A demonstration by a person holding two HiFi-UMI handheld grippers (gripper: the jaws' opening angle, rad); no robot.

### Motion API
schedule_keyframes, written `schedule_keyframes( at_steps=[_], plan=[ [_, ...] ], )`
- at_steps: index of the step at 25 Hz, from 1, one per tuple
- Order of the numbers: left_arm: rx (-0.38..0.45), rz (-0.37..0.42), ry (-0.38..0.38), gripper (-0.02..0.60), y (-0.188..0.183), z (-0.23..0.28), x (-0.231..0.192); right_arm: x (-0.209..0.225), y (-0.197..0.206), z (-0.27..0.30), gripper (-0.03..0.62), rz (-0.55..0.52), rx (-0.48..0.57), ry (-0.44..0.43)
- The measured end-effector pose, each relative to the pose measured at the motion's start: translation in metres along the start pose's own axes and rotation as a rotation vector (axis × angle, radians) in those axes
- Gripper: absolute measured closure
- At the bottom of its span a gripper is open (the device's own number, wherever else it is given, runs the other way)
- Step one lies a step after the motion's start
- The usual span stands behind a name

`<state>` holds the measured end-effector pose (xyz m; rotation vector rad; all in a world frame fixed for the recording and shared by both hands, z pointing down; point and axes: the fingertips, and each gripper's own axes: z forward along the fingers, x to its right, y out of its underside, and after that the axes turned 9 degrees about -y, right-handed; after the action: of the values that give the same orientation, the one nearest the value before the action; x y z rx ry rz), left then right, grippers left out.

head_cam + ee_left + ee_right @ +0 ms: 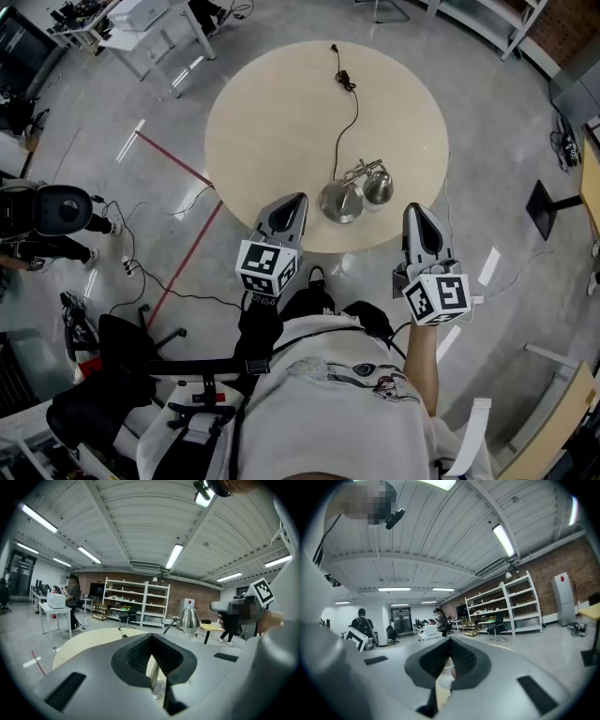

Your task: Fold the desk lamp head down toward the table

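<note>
Desk lamp (354,190) stands on the round surface (272,103), close to its near edge; cord (349,103) trails off to the far side. My left gripper (295,201) hangs over the near rim, just left of the lamp, fingers clenched on nothing. My right gripper (413,210) sits off the lamp's right, fingers pressed together, empty. Neither touches the lamp.

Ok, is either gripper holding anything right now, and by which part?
Nothing is held. The left gripper and right gripper both have their jaws together and empty, on either side of the desk lamp without touching it.
</note>
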<state>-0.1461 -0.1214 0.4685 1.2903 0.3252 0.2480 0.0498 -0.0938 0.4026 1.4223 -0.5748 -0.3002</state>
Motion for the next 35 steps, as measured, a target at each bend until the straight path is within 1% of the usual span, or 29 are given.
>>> schedule_keyframes(
  at_steps=[5, 15, 26, 27, 28, 30, 34, 35],
  plan=[
    [-0.013, -0.016, 0.009, 0.583, 0.001, 0.016, -0.003, 0.001, -0.002, 0.014, 0.594, -0.005, -0.019, -0.011],
    [-0.005, -0.002, -0.040, 0.583, -0.014, 0.039, 0.007, 0.007, -0.021, 0.045, 0.594, 0.002, -0.002, -0.159],
    [0.000, 0.003, -0.065, 0.583, -0.024, 0.050, 0.002, -0.003, -0.019, 0.071, 0.592, -0.001, -0.035, -0.264],
    [-0.001, 0.002, -0.066, 0.583, -0.024, 0.051, 0.002, -0.004, -0.017, 0.073, 0.580, -0.007, -0.043, -0.276],
    [-0.001, 0.002, -0.067, 0.583, -0.024, 0.052, 0.001, -0.005, -0.016, 0.075, 0.548, -0.014, -0.054, -0.288],
    [-0.003, 0.001, -0.069, 0.583, -0.024, 0.054, 0.000, -0.007, -0.011, 0.078, 0.507, -0.033, -0.083, -0.306],
    [-0.009, -0.002, -0.069, 0.583, -0.022, 0.055, 0.001, -0.015, 0.007, 0.082, 0.371, -0.066, -0.181, -0.344],
    [-0.010, -0.003, -0.068, 0.583, -0.022, 0.055, 0.002, -0.016, 0.012, 0.083, 0.354, -0.074, -0.209, -0.348]
  ],
)
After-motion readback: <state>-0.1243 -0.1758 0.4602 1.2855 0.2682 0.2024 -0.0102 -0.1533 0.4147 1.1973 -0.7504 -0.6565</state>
